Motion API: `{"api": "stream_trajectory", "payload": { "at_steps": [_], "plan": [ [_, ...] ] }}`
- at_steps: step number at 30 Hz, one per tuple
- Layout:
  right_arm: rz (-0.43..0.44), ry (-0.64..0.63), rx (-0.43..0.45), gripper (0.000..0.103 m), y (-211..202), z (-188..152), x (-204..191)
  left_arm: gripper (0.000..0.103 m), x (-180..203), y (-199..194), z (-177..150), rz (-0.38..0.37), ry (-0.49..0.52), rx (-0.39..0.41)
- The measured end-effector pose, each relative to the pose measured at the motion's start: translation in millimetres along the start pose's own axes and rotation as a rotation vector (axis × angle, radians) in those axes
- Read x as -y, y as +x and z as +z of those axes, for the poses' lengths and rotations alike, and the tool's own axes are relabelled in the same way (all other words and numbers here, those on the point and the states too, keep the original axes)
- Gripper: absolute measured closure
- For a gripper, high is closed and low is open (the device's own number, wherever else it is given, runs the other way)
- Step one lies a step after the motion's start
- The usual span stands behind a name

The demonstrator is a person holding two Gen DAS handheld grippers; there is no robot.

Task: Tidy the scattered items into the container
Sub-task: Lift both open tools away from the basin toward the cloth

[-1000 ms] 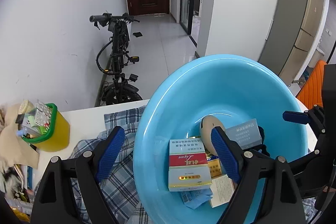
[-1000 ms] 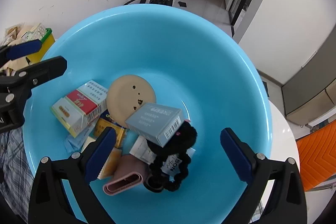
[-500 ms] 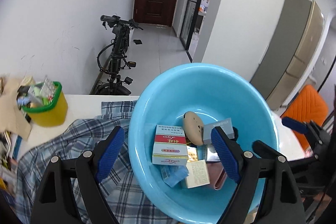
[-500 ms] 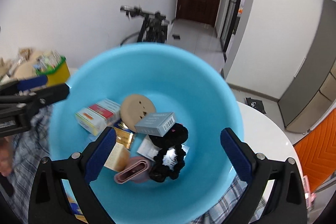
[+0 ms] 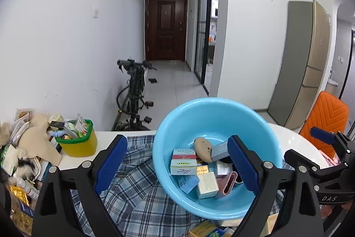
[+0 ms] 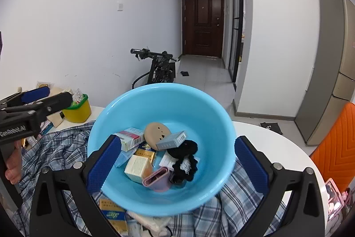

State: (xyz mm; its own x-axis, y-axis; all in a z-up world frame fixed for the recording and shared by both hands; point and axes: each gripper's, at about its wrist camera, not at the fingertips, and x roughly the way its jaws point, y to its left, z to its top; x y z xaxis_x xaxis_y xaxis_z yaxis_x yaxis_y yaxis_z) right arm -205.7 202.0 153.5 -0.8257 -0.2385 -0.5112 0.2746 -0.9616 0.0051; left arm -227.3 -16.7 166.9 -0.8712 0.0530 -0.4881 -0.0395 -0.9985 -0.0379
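Two open grippers, both pulled back from the blue basin [image 5: 261,126] on the plaid cloth [image 5: 133,188].

Both sets of jaws are opening with nothing between the pads. In its own view the left gripper [image 5: 177,164] frames the basin's near left wall, with its right pad in front of the bowl's contents and its left pad over the cloth. In its own view the right gripper [image 6: 175,163] straddles the basin almost rim to rim, without touching it. Inside lie a red-and-white box [image 5: 183,161], a tan disc [image 6: 157,132], a grey-blue box [image 6: 172,140], a black scrunchie [image 6: 185,157], a pink case [image 6: 156,179] and a pale carton [image 6: 137,167]. A yellow packet [image 6: 113,214] lies on the cloth outside the basin, at its near edge. At the far left stands a yellow tub [image 5: 79,146] with a green rim.
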Motion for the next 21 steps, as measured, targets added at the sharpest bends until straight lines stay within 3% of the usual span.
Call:
{"api": "stream_trajectory", "payload": {
  "at_steps": [2, 5, 10, 16, 21],
  "plan": [
    [0.005, 0.014, 0.024, 0.001, -15, -4, 3, 0.0, 3, -13, -5, 0.017, 0.02, 0.035],
    [0.052, 0.032, 0.053, 0.001, -37, -9, 5, 0.0, 9, -28, -17, 0.014, 0.041, 0.066],
    [0.09, 0.021, 0.083, 0.001, -71, -25, 0, 0.0, 20, -41, -40, -0.033, 0.064, 0.048],
    [0.055, 0.022, 0.129, 0.001, -95, -58, -3, 0.0, 24, -57, -77, -0.107, 0.037, 0.016],
    [0.032, 0.03, 0.15, 0.001, -103, -84, -1, 0.0, 27, -73, -105, -0.071, 0.049, 0.057]
  ]
}}
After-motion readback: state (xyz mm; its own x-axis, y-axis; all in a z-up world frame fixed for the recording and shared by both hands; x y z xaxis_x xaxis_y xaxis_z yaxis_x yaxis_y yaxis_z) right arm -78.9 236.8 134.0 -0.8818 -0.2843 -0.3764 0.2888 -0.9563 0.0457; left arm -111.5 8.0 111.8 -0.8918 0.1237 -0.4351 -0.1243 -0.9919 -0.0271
